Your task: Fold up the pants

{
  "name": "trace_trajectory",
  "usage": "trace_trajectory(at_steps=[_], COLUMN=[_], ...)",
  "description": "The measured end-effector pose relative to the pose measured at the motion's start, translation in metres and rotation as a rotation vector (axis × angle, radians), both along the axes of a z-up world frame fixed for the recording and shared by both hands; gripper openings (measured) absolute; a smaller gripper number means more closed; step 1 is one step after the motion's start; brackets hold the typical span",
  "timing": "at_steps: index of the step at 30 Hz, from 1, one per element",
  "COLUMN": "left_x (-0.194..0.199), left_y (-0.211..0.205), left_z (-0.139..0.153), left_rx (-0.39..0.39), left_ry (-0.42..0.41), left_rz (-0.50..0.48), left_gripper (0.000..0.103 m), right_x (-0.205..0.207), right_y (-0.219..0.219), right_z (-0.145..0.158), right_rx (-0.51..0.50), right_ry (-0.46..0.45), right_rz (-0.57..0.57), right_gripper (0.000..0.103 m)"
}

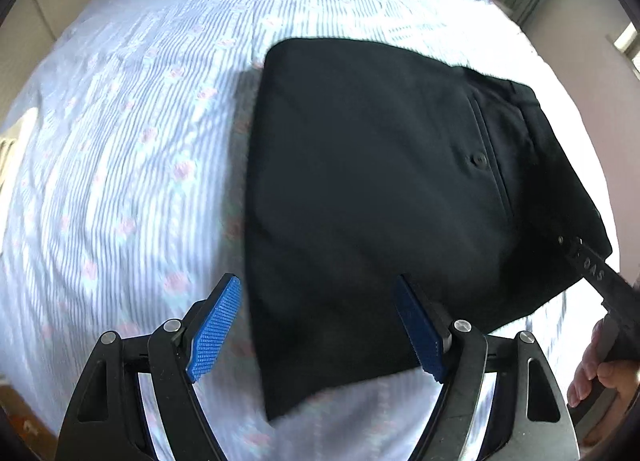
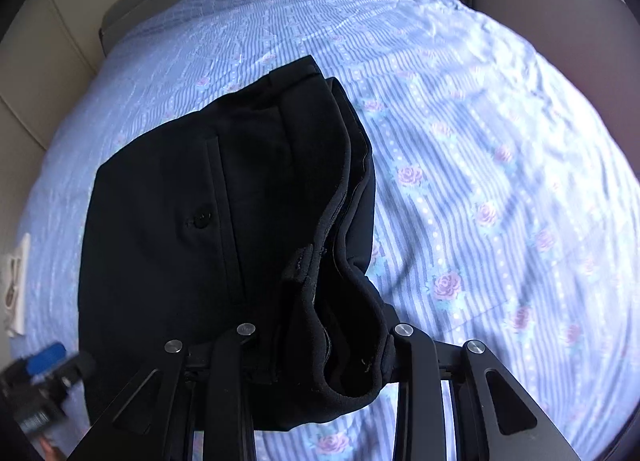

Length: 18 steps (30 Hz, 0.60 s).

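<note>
Blue-and-white striped bedsheet with pink roses (image 2: 460, 165) covers bed, fills both views; edges blurred, left-wrist view overexposed. Folded black trousers (image 1: 360, 189) lie on sheet, back-pocket button visible. Left hand-held gripper (image 1: 320, 329) hangs above trousers' near edge, blue ribbed pads (image 1: 214, 331) spread wide, nothing between them. Right hand-held gripper (image 2: 320, 341): fingertips hidden under bunched waistband cloth, jaws narrowed on it, gripping waistband. Person's hand (image 1: 600, 369) on right gripper's handle, cut off at frame edge.
</note>
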State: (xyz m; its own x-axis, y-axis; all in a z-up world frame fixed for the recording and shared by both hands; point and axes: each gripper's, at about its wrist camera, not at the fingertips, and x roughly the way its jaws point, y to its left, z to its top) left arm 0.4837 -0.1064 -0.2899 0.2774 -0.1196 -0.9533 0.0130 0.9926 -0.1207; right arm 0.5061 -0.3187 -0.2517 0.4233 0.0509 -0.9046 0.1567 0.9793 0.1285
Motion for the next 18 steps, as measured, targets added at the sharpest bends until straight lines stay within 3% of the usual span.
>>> trace_trajectory(at_steps=[9, 13, 18], left_x=[0.072, 0.095, 0.12], left_y=[0.06, 0.082, 0.082], left_z=[-0.014, -0.012, -0.023], left_rx=[-0.241, -0.295, -0.378], left_ry=[0.039, 0.064, 0.082], left_rz=[-0.109, -0.168, -0.222], left_gripper=[0.076, 0.067, 0.059], right_x=[-0.005, -0.002, -0.003], right_y=[0.016, 0.026, 0.025], right_z=[0.003, -0.008, -0.012], right_rx=[-0.143, -0.197, -0.21], right_ry=[0.054, 0.076, 0.098], right_rz=[-0.029, -0.032, -0.057], right_gripper=[0.031, 0.031, 0.031])
